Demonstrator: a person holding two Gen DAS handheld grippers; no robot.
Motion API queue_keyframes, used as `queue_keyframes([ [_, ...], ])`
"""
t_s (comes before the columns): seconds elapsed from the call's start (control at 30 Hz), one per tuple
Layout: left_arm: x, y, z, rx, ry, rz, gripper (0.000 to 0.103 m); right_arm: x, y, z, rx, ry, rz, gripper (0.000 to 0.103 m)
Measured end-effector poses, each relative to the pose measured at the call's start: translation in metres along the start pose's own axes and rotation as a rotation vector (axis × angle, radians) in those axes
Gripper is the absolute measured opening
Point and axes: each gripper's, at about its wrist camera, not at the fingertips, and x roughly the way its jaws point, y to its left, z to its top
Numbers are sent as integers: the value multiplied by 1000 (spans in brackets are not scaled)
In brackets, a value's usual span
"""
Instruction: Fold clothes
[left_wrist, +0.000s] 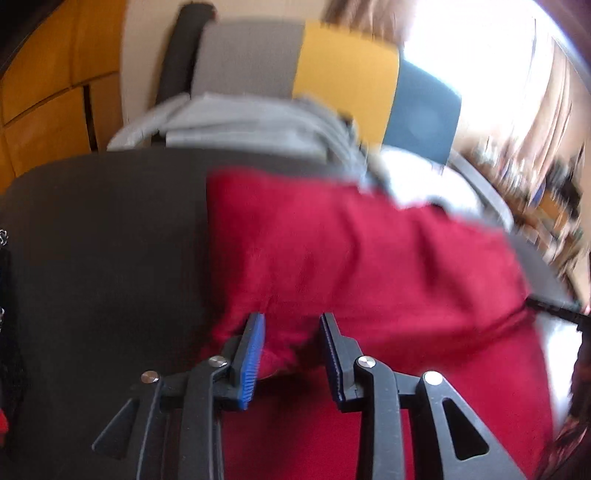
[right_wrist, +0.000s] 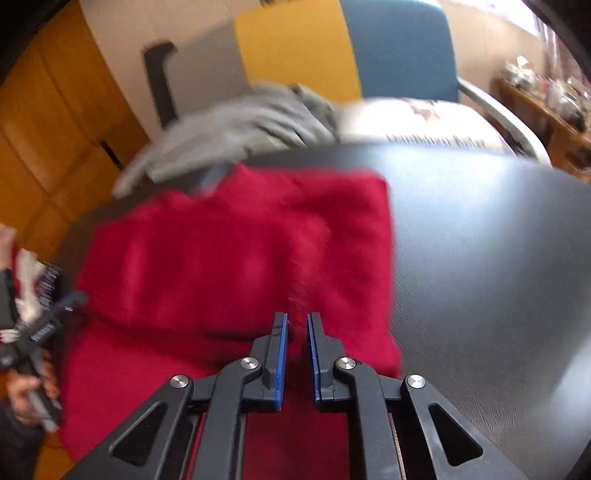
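Observation:
A red fleece garment (left_wrist: 369, 258) lies spread on the dark table (left_wrist: 103, 240); it also shows in the right wrist view (right_wrist: 229, 266). My left gripper (left_wrist: 291, 321) is open, its jaws apart on either side of a bunched fold of the red cloth. My right gripper (right_wrist: 297, 319) hovers over the garment's near right part with its jaws a narrow gap apart and red cloth between them. The left gripper's body (right_wrist: 40, 332) shows at the far left of the right wrist view, in a hand.
A pile of grey clothes (right_wrist: 236, 125) sits at the table's far edge, also in the left wrist view (left_wrist: 236, 125). A white printed item (right_wrist: 424, 122) lies beside it. Grey, yellow and blue chair backs (left_wrist: 343, 70) stand behind. The dark table (right_wrist: 498, 258) extends right.

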Motion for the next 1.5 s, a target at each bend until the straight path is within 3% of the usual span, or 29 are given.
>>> queue_keyframes([
  [0.07, -2, 0, -3, 26, 11, 6, 31, -2, -5, -5, 14, -19, 10, 5],
  [0.17, -9, 0, -1, 37, -10, 3, 31, -18, -6, 1, 74, -85, 122, 16],
  [0.27, -19, -5, 5, 22, -65, -27, 31, -22, -8, 14, 136, -116, 179, 67],
  [0.37, -26, -19, 15, 28, -108, -58, 31, -6, 1, 25, 130, -106, 187, 67],
  [0.4, -23, -24, 19, 37, -102, -60, 31, 4, 7, 28, 116, -88, 180, 62],
  [0.43, -18, -31, 23, 53, -92, -60, 31, 12, 15, 28, 81, -65, 147, 54],
  [0.47, -12, -37, 27, 72, -77, -55, 31, 17, 24, 27, 29, -47, 94, 27],
  [0.57, 1, -44, 28, 115, -28, -53, 31, 14, 53, 23, -131, -37, -19, 7],
  [0.63, 3, -43, 19, 141, -12, -63, 31, -5, 61, 18, -191, -83, -52, 7],
  [0.73, 8, -36, 4, 166, 9, -59, 31, -14, 52, 11, -195, -81, -88, 7],
  [0.83, 5, -33, 4, 154, 33, -73, 31, 15, 39, -1, -163, 9, -78, 10],
  [0.9, 0, -33, 7, 145, 40, -64, 31, 6, 29, -1, -100, -41, -46, 23],
  [0.97, -9, -31, 11, 112, 16, -85, 31, -7, 24, 1, -68, -92, -68, 37],
  [1.03, -17, -28, 18, 85, -34, -92, 31, -25, 31, 4, -84, -165, -64, 38],
  [1.1, -18, -27, 29, 56, -70, -76, 31, -30, 48, 8, -122, -195, -24, 49],
  [1.23, -4, -22, 52, -24, -89, -39, 31, -5, 94, 13, -236, -166, 16, 51],
  [1.33, 17, -9, 64, -98, -75, 1, 33, 24, 110, 20, -229, -146, -1, 51],
  [1.4, 42, 4, 65, -149, -16, 25, 33, 43, 106, 24, -181, -130, -26, 60],
  [1.47, 55, 9, 62, -128, -25, 24, 33, 63, 100, 23, -156, -133, -53, 70],
  [1.5, 57, 9, 64, -109, -32, 24, 33, 69, 98, 22, -150, -139, -56, 70],
])
